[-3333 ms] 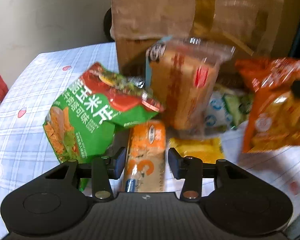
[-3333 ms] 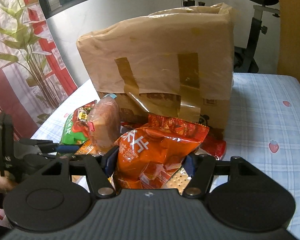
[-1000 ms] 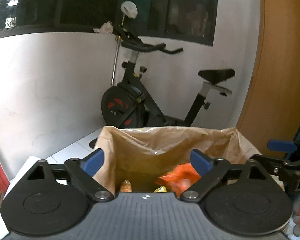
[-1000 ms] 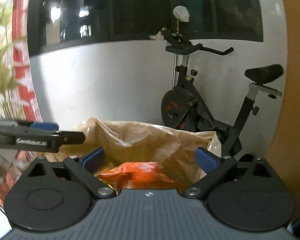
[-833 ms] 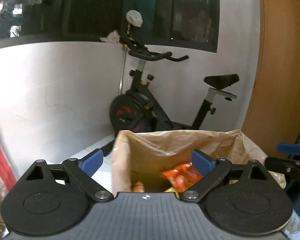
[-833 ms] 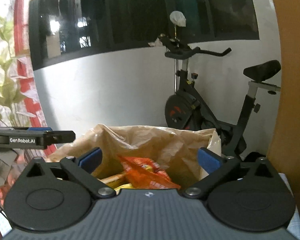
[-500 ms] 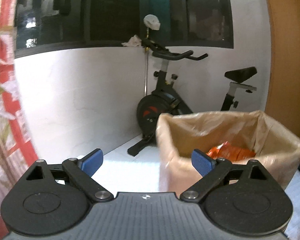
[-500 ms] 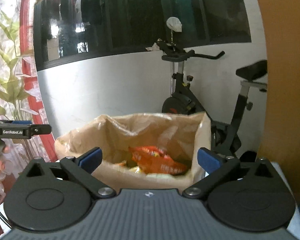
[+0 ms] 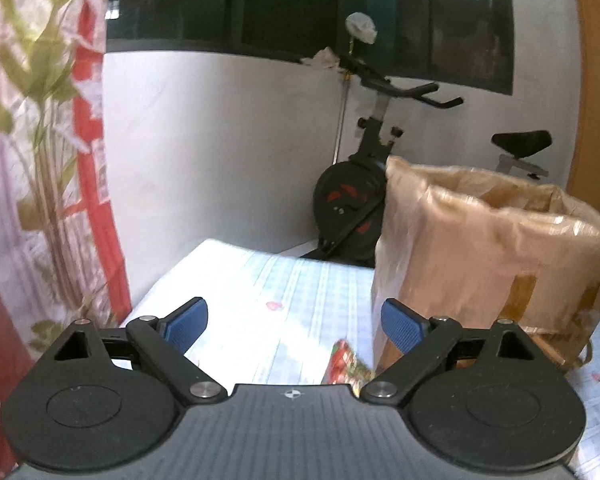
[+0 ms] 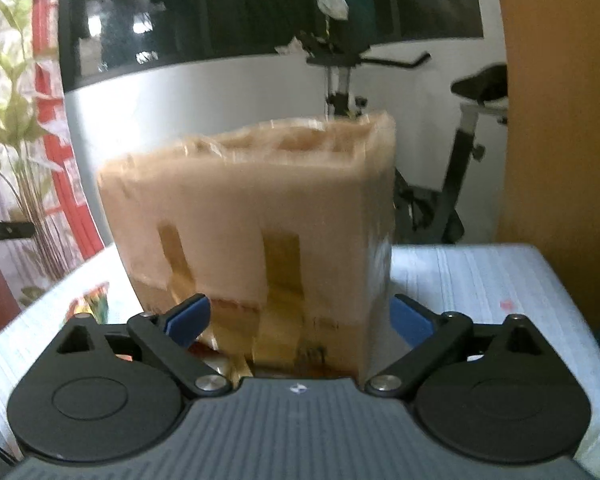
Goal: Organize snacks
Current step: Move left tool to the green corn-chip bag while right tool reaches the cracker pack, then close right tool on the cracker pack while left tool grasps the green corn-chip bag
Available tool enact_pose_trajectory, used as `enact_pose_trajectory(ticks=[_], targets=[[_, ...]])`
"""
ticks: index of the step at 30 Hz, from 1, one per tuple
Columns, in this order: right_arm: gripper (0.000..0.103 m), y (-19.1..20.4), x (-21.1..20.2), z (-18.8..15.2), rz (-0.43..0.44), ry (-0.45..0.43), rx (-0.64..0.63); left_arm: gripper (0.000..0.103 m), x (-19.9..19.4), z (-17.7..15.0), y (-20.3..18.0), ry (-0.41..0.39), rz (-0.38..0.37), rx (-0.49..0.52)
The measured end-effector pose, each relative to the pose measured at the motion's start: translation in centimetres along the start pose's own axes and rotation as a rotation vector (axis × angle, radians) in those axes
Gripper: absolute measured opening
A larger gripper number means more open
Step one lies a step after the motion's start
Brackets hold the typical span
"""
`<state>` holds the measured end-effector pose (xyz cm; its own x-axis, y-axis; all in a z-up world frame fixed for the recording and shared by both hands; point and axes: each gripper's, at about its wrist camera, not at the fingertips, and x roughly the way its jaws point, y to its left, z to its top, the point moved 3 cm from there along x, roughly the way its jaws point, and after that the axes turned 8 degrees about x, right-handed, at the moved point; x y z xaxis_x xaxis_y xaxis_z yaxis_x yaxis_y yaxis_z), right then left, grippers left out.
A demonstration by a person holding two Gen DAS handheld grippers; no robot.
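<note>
Both grippers, left [image 9: 296, 324] and right [image 10: 300, 316], stand apart and empty; the right's jaws have just been closing slightly. The bag [image 10: 256, 216] sits at twelve o'clock from the right gripper.

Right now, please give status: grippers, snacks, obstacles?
Left gripper open, empty. Right gripper open, empty. Snack packet lies beside bag-lined box. No obstacle visible.
</note>
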<state>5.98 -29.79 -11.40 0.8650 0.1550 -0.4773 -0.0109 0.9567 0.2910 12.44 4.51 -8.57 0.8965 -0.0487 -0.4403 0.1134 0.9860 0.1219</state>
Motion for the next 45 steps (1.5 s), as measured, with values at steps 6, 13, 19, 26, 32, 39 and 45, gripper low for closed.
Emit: enact_pose_trajectory(ticks=[6, 13, 19, 26, 32, 39, 45], targets=[[0.085, 0.3, 3.2, -5.5, -0.034, 0.231, 0.0, 0.095, 0.5, -2.6, -0.2, 0.046, -0.006, -0.056], [0.084, -0.1, 5.3, -7.6, -0.1, 0.317, 0.031, 0.093, 0.8, -4.4, -0.2, 0.085, -0.001, -0.06], [0.08, 0.4, 5.7, -8.1, -0.083, 0.32, -0.062, 0.091, 0.6, -5.4, -0.1, 0.103, -0.036, -0.097], [0.074, -1.3, 4.3, -8.0, -0.072, 0.327, -0.108, 0.091, 0.6, -6.3, 0.1, 0.127, -0.04, -0.112], [0.064, -2.8, 3.3, -7.5, -0.098, 0.306, -0.049, 0.091, 0.8, -6.7, -0.3, 0.141, -0.04, -0.103], [0.052, -3.2, 4.2, -7.2, -0.147, 0.285, -0.009, 0.09, 1.0, -7.3, -0.3, 0.161, -0.043, -0.089], [0.049, -3.0, 4.4, -7.4, -0.162, 0.236, -0.012, 0.089, 1.0, -7.4, -0.1, 0.178, -0.048, -0.093]])
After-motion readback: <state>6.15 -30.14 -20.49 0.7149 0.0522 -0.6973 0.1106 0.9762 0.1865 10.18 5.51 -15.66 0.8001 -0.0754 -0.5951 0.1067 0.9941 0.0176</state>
